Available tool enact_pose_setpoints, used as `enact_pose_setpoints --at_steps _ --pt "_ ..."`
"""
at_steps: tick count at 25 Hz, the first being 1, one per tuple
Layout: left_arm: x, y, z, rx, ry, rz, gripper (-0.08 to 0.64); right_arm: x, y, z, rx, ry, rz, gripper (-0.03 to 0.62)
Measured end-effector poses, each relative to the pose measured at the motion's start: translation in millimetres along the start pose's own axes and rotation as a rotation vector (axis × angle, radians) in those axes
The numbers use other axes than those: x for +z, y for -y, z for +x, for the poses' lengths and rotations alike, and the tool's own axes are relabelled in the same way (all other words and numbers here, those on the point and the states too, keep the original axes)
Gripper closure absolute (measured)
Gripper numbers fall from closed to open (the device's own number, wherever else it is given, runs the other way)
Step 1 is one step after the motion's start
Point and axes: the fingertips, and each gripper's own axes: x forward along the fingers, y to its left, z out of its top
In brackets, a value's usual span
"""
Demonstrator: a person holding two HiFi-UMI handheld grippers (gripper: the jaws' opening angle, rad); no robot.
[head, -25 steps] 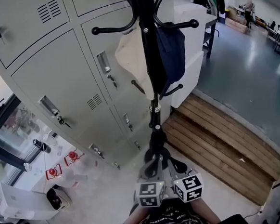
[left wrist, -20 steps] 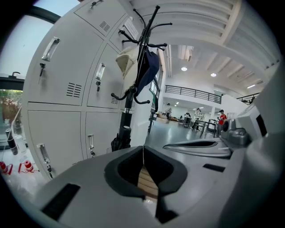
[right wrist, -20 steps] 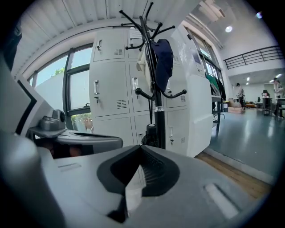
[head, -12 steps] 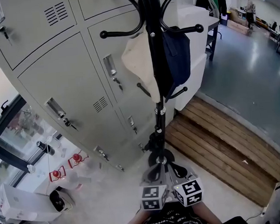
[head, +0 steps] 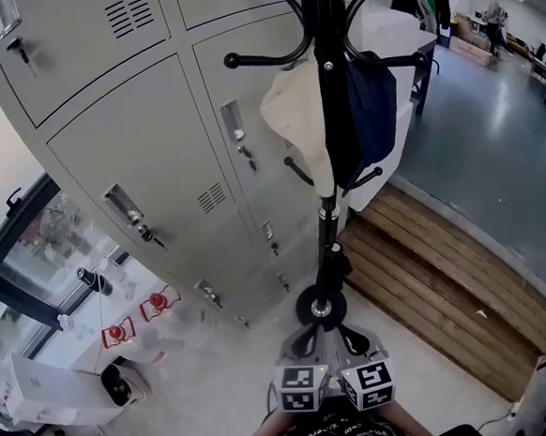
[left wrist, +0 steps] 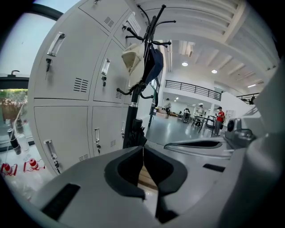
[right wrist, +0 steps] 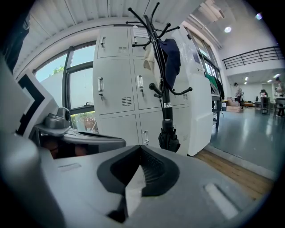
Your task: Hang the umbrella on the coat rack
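The black coat rack (head: 327,86) stands in front of the grey lockers, with a beige bag (head: 299,126) and a navy bag (head: 377,110) on its hooks. The folded black umbrella (head: 328,260) hangs upright along the pole below the lower hooks; it also shows as the umbrella (right wrist: 168,133) and the umbrella (left wrist: 133,129) in the two gripper views. Just short of its lower end, my left gripper (head: 306,337) and right gripper (head: 353,338) sit side by side. Both are shut, and the left gripper (left wrist: 143,149) and right gripper (right wrist: 140,149) hold nothing.
Grey lockers (head: 134,129) fill the left and back. A wooden platform (head: 438,284) lies to the right of the rack, with a white cabinet (head: 389,81) behind it. Bottles and red items (head: 122,328) clutter the floor at the left. People stand far off in the hall (left wrist: 218,118).
Both grippers have drawn back a little from the umbrella, whose lower end now shows apart from them. The rack sits further right in the head view. Both jaws stay shut.
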Motion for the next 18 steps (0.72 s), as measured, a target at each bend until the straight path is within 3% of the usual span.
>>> enact_pose_setpoints --at_steps 6,18 --pt "0 10 -5 -0.073 0.005 0.027 0.546 0 -10 1 0.020 0.000 0.005 0.589" --pt "4 1 -5 -0.073 0.028 0.046 0.546 5 -9 1 -0.025 0.022 -0.039 0.591"
